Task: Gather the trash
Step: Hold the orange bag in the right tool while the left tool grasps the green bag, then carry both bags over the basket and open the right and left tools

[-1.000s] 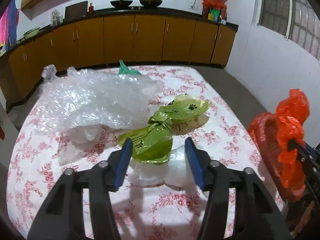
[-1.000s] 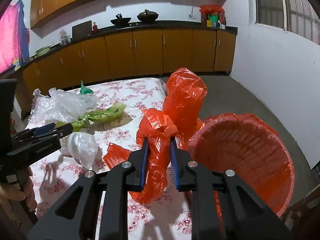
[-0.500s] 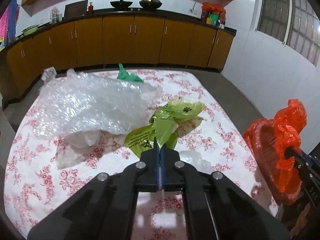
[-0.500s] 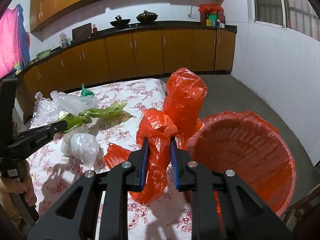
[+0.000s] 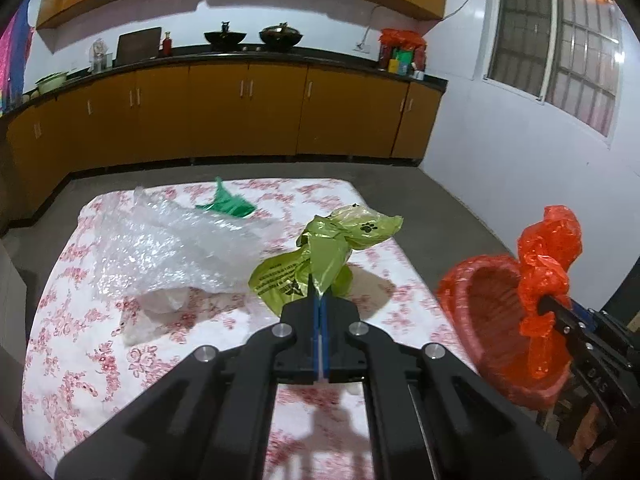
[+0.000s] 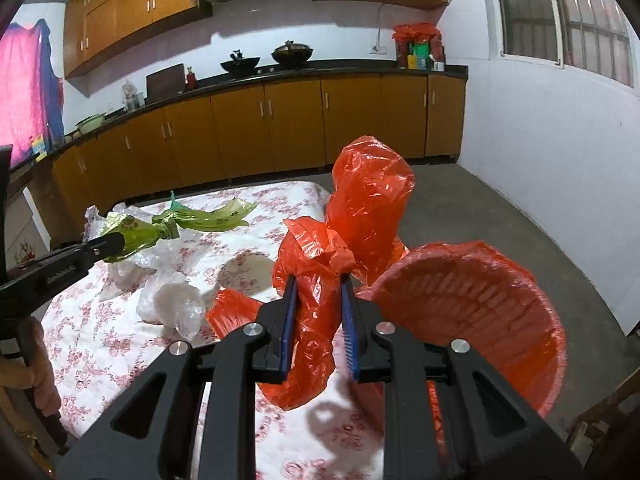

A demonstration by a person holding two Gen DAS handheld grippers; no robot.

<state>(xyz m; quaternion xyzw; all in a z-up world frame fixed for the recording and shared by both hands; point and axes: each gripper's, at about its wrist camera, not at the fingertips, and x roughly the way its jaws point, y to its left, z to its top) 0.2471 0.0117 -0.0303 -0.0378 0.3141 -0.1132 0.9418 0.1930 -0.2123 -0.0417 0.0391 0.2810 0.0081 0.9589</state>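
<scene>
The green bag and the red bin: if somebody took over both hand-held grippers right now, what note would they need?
Left hand-held gripper: shut on the green bag, lifted clear of the table.
Right hand-held gripper: shut on the red liner, holding the bin open at the table's edge.
On the table: bubble wrap, a white bag, a small dark green scrap.
Done: green bag picked up.
Left: probably drop it in the bin, then collect the other pieces. Keep the liner held.
</scene>
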